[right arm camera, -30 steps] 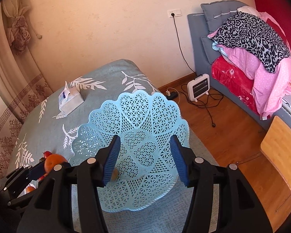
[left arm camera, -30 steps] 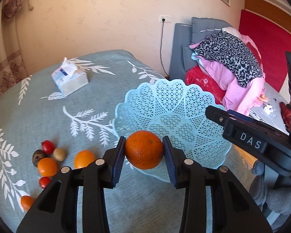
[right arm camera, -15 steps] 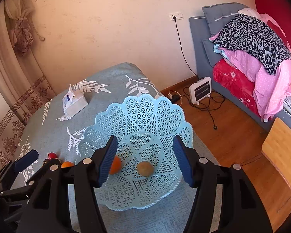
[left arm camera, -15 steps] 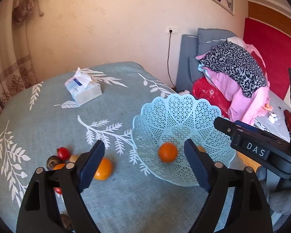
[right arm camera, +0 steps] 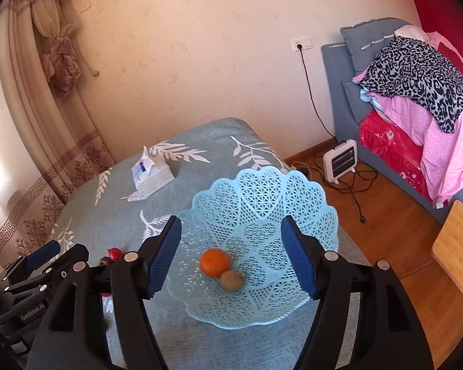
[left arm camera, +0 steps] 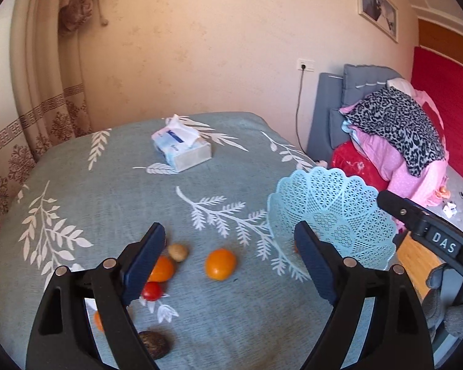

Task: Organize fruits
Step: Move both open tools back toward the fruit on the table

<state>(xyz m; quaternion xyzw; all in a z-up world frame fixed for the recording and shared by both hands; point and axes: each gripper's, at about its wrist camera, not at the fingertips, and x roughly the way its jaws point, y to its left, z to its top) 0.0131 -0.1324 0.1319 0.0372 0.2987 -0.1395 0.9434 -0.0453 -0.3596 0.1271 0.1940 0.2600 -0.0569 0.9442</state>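
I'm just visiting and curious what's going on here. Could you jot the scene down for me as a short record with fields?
Setting: table under a blue-green leaf-print cloth
Container: light blue lattice basket
In basket: one orange touching a brownish round fruit
Left on cloth: loose orange, red tomato, tan fruit, dark fruit, more partly hidden
Other item: tissue box
Left gripper: open, empty
Right gripper: jaws just opening, empty, above the basket
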